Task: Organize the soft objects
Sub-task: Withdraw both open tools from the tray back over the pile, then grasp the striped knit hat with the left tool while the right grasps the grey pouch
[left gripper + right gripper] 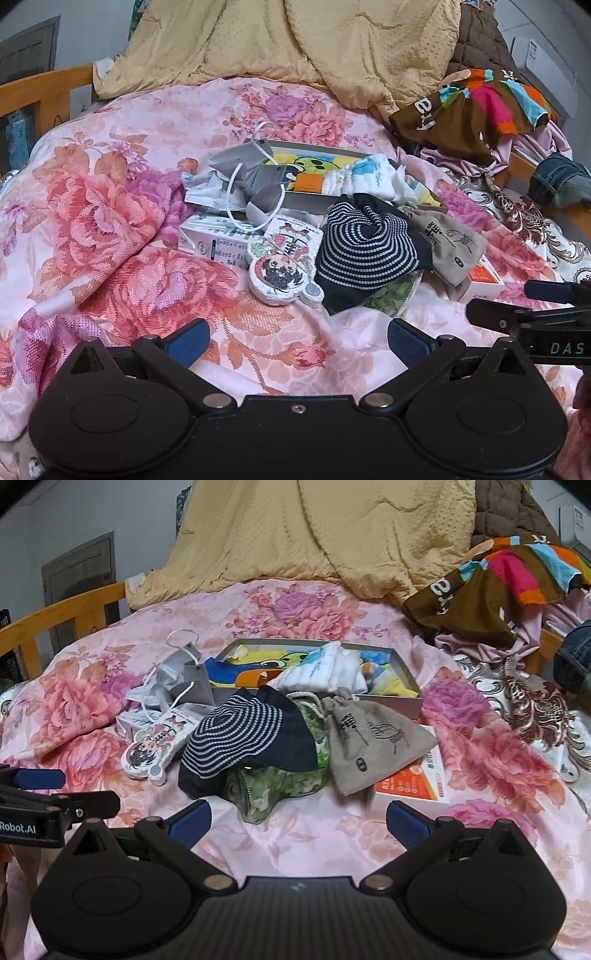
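Note:
A pile of soft things lies on the pink floral bedspread [110, 221]: a navy striped cloth [365, 254] [243, 734], a grey drawstring pouch [454, 243] [373, 738], a green leafy bag [280, 782], a cartoon pad [284, 262] [159, 749] and grey face masks [251, 177] [181, 675]. Behind them a shallow grey box [410, 672] [314, 147] holds a yellow cartoon cloth and a white folded cloth [325, 668]. My left gripper [297, 343] and right gripper [297, 825] are both open and empty, hovering just short of the pile.
A white carton [214, 243] and an orange-white box [410, 786] lie at the pile's edges. A tan quilt [295, 44] and a heap of clothes [472, 107] sit at the back and right. A wooden bed rail [40, 92] runs along the left.

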